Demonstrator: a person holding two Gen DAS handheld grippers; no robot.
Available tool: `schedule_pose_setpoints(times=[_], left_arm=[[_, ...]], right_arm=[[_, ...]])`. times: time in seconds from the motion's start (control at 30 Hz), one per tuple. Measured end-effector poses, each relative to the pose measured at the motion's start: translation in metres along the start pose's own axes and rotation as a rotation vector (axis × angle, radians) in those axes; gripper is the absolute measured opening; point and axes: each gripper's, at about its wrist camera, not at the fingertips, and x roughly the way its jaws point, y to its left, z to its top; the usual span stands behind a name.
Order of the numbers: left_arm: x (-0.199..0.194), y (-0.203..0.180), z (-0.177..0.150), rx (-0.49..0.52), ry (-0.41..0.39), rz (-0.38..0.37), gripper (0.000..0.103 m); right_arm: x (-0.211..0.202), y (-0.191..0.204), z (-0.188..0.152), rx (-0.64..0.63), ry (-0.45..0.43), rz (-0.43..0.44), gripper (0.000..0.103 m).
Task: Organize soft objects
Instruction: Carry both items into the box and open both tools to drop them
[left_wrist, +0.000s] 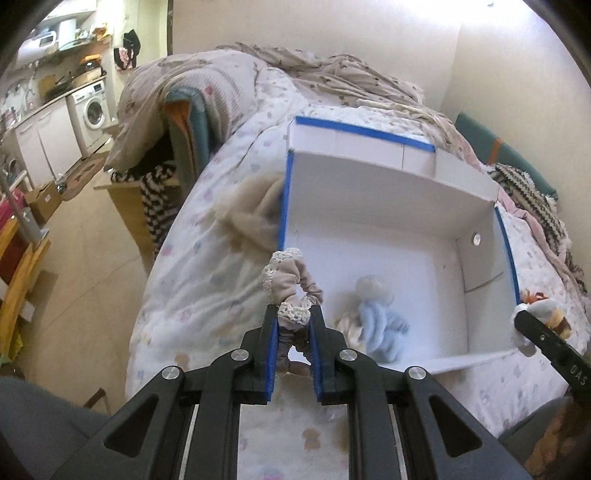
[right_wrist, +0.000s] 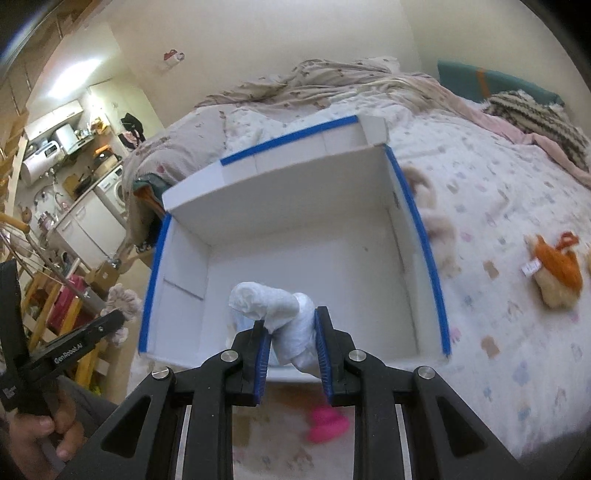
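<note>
A white box (left_wrist: 388, 184) with blue-taped edges lies open on a bed (left_wrist: 192, 295) covered by a patterned quilt, and serves here as the landmark. The left hand-held gripper (left_wrist: 293, 325) is clenched on a beige scrunchie (left_wrist: 291, 284) with a crocheted trim, held above the near left corner of the box. The right hand-held gripper (right_wrist: 291, 343) is clenched on a white soft toy (right_wrist: 275, 306), held above the near wall of the box. Inside the box, toward its near side, lies a light-blue plush toy (left_wrist: 380, 314) with a cream piece of fabric just beside it. Against the outer left wall of the box rests a beige fluffy item (left_wrist: 251, 210). To the right of the box, well apart from it on the quilt, lies an orange-and-tan plush toy (right_wrist: 557, 269). In front of the box's near wall, on the quilt, a pink object (right_wrist: 327, 424) shows, blurred. A person's hand (right_wrist: 40, 435) grips the left tool's handle.
</note>
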Motion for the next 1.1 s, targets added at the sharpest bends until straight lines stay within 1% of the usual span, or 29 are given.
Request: schedule_pose_setpoints(times=[0.13,0.23,0.33,0.4,0.53,0.7,0.8,0.97,1.1], left_arm=[[0.004,-0.015,0.019,0.034,-0.028,-0.004,0.014],[0.012,-0.026,0.033,0.057,-0.038,-0.005,0.014],[0.028,-0.036,0.043,0.075,-0.018,0.002,0.014],[0.043,-0.043,0.046,0.1,0.015,0.01,0.014],[0.067,-0.052,0.04,0.136,0.07,0.025,0.014],[0.094,-0.063,0.03,0.188,0.137,0.032,0.014],[0.104,-0.069,0.026,0.213,0.15,0.044,0.014],[0.118,-0.072,0.026,0.2,0.174,0.029,0.014],[0.127,-0.076,0.025,0.213,0.181,0.055,0.014]], right_arm=[[0.014,0.003,0.016,-0.015,-0.003,0.011,0.025],[0.03,0.002,0.024,-0.01,0.019,0.014,0.025],[0.047,0.001,0.028,-0.021,0.046,0.012,0.025],[0.058,0.004,0.025,-0.091,0.048,-0.001,0.025],[0.078,-0.001,0.011,-0.156,0.076,-0.001,0.025],[0.092,-0.012,0.003,-0.106,0.106,0.022,0.025],[0.095,-0.014,0.004,-0.107,0.107,0.034,0.025],[0.105,-0.014,0.002,-0.101,0.149,0.031,0.025],[0.108,-0.011,0.002,-0.104,0.169,0.027,0.025]])
